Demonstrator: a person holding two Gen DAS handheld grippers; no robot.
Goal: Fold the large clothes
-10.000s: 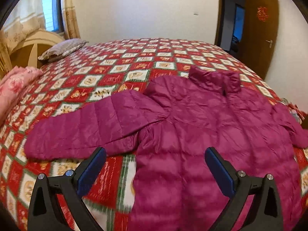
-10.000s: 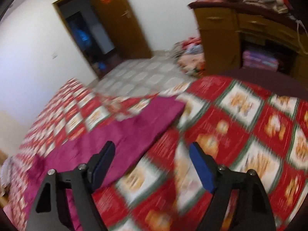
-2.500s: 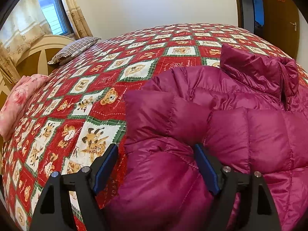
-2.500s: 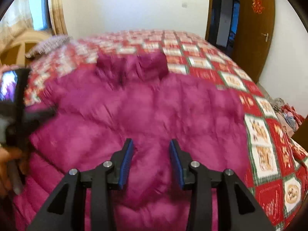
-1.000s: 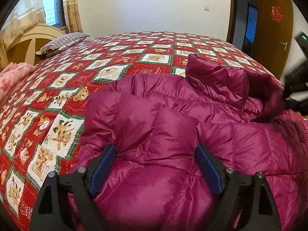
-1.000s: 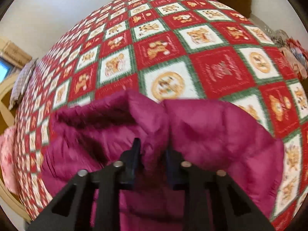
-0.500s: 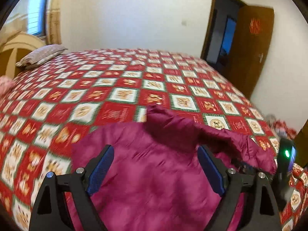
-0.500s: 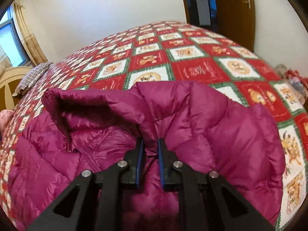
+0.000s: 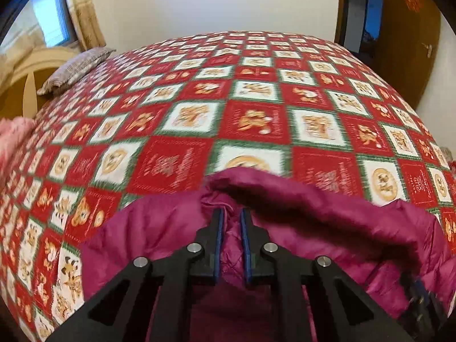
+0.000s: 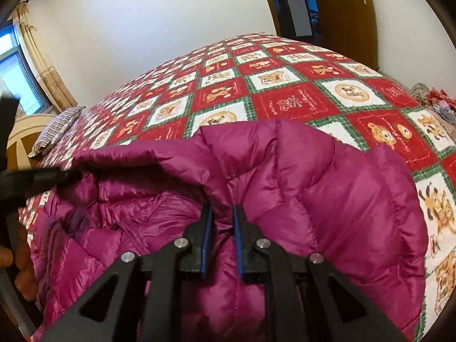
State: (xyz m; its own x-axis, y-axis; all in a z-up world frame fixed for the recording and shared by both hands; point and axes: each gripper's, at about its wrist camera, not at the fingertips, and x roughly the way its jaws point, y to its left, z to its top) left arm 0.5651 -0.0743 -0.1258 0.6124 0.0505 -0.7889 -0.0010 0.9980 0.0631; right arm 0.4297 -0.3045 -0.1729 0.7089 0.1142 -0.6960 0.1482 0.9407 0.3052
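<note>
1. Because it is mid-fold, the magenta puffer jacket [image 10: 299, 188] lies on the bed near its closer edge, its upper edge lifted and curled over the body; in my reading, the collar end is being brought over toward the hem.
2. Left gripper [image 9: 230, 213]: jaws have just been closing and now stand nearly together, pinching a ridge of the jacket's top edge. It points steeply down along the fold; in the right wrist view it enters from the left, with a hand [image 10: 20, 268] below it.
3. Right gripper [image 10: 222, 209]: jaws nearly together, clamped on a pleat of quilted fabric further along the same edge, angled downward. Two grips apart likely keep the edge taut.
4. Bedspread [image 9: 256, 119]: red, white and green patchwork, bare beyond the jacket.
5. Striped pillow [image 9: 77, 71] at the far left; brown door [image 10: 344, 14] beyond.
</note>
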